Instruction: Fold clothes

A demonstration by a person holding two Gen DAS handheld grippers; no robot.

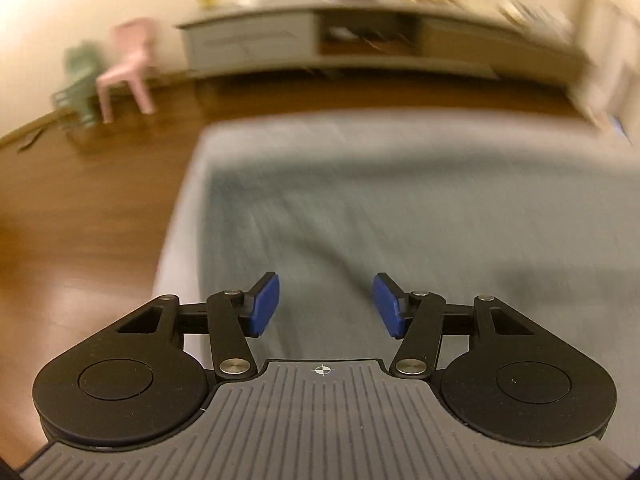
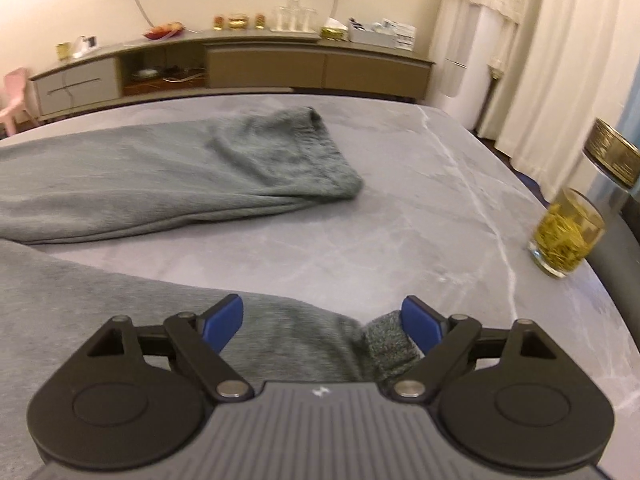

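Observation:
A pair of grey sweatpants lies spread on a grey marble-look table (image 2: 460,216). In the right wrist view one leg (image 2: 180,176) stretches across the table to a ribbed cuff at the far middle. The other leg ends in a cuff (image 2: 386,344) between my right gripper's pads. My right gripper (image 2: 323,322) is open, low over that cuff. In the blurred left wrist view the garment (image 1: 400,208) covers the table ahead. My left gripper (image 1: 326,304) is open and empty above it, near the table's left edge.
A glass of tea (image 2: 566,234) stands near the table's right edge, with a tin (image 2: 612,156) behind it. A long low cabinet (image 2: 240,64) lines the far wall. A pink child's chair (image 1: 128,64) stands on the wooden floor (image 1: 80,208) at left. Curtains (image 2: 560,48) hang at right.

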